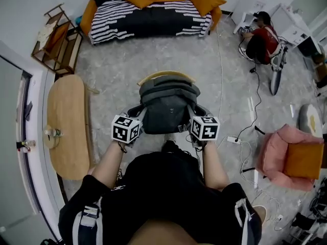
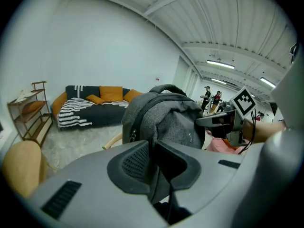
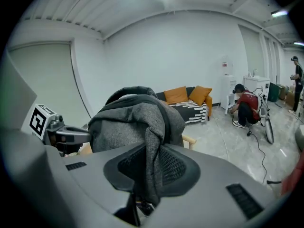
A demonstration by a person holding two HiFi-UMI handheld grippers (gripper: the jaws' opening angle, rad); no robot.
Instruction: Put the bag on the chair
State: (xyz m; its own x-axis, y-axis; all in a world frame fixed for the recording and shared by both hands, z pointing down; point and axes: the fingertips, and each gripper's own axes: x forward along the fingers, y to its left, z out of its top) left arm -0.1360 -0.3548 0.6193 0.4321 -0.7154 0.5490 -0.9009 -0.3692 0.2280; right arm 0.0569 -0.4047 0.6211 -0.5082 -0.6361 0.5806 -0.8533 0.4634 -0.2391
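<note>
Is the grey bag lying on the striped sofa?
No, the left tool and right tool hold the bag at the wooden chair, far from the sofa.

The grey bag (image 1: 168, 106) is hiding most of the chair (image 1: 166, 74), its curved wooden back alone peeking out.

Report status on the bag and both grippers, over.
Left gripper shut on bag fabric, right gripper likewise. Bag held over the wooden chair; resting or not, can't tell. Seat hidden by bag, no obstruction seen.
</note>
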